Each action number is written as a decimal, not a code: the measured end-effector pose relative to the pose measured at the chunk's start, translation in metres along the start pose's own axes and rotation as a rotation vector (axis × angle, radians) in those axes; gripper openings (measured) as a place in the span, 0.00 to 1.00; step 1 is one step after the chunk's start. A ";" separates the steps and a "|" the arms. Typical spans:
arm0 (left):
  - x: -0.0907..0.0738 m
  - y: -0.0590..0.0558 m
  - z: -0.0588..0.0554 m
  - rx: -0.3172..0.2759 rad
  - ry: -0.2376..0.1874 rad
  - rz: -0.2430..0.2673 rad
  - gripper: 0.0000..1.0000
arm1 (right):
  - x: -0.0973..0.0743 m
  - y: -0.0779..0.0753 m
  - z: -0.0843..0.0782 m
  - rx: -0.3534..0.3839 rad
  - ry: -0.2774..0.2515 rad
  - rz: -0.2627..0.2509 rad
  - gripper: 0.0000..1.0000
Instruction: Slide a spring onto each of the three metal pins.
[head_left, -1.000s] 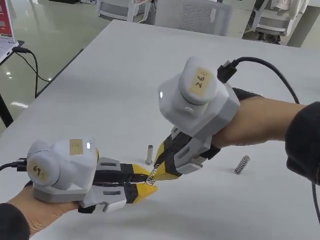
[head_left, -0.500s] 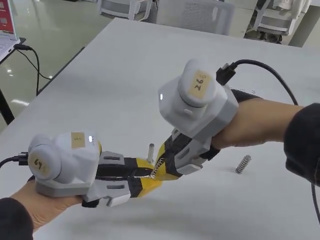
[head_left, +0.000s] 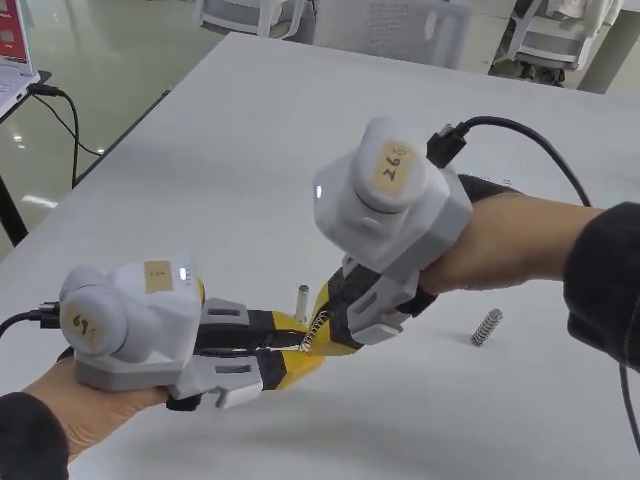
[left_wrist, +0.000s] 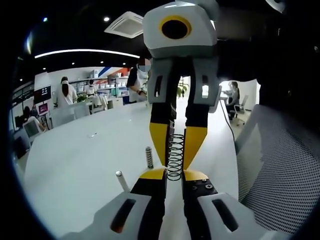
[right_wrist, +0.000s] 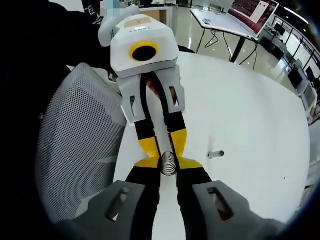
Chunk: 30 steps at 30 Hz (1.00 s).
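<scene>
Closer together than a sec ago: the left claw (head_left: 298, 352) has crept up toward the right claw (head_left: 324, 332), and their yellow tips now meet nose to nose just over the tabletop (head_left: 230, 150). Between them is the spring (head_left: 314, 332), held up off the surface. The right claw is narrowed onto it, pinching the coils from both sides, and the left claw, also narrow, has the spring's other end between its tips. From the left gripper view the spring (left_wrist: 174, 156) runs straight fwd from one pair of tips to the other; in the right gripper view it's seen nearly end-on. Just beyond the tips a pin (head_left: 302, 298) stands upright on the tabletop, apart from both claws. Well off to the right a second spring (head_left: 486, 327) lies on its side, near the person's right forearm (head_left: 510, 245). A black cable (head_left: 520, 128) arcs out of the back of the right tool. The tabletop is plain white, w/ office chairs (head_left: 400, 30) at its far edge.
</scene>
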<state>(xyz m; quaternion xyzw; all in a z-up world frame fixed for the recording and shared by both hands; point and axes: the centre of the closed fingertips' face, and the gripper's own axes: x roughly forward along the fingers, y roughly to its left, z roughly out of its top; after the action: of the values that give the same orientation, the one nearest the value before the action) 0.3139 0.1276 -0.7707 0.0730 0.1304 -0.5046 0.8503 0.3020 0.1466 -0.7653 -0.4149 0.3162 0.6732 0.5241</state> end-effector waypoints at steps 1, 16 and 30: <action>0.000 0.000 -0.001 0.000 0.003 0.001 0.09 | 0.000 -0.001 0.000 -0.001 0.002 -0.002 0.13; -0.009 0.012 -0.015 -0.046 0.028 0.057 0.31 | -0.005 -0.009 -0.005 0.012 0.010 -0.027 0.13; -0.020 0.027 -0.031 -0.059 0.044 0.122 0.51 | -0.008 -0.018 -0.010 0.023 0.017 -0.047 0.13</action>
<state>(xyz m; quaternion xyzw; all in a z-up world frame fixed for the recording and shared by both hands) 0.3238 0.1653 -0.7944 0.0668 0.1594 -0.4460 0.8782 0.3222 0.1393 -0.7624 -0.4219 0.3184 0.6535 0.5418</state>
